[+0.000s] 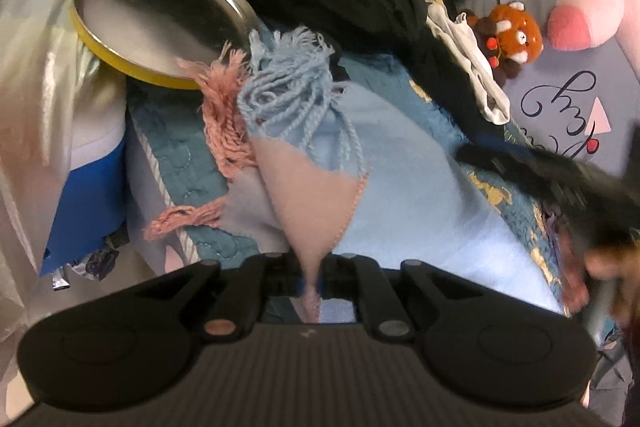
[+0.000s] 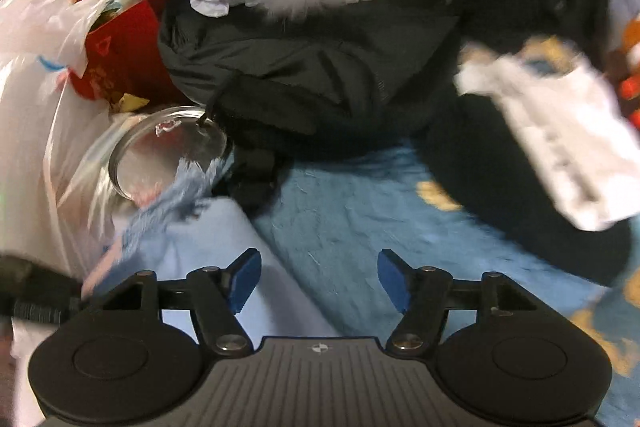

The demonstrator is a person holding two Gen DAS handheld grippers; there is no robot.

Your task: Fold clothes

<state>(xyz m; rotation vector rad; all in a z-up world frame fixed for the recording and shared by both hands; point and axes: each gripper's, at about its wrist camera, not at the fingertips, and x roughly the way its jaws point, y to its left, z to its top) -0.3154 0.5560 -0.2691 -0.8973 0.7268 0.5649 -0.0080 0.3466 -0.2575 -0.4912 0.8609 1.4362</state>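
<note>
Currently, the left tool (image 1: 313, 273) was clamped shut on a pink corner of the scarf (image 1: 360, 163), which lay ahead of it on the blue quilt (image 2: 352, 211). The right tool (image 2: 319, 279) stood open and empty, the scarf's edge at its left. Judged step: gripping for the fold; next, the right tool needed a second corner.

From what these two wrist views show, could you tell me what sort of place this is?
Most likely a bedroom, with the work done on a bed: a quilted blue bedspread lies underneath, plush toys sit on a printed sheet, and dark clothes are piled behind.
</note>
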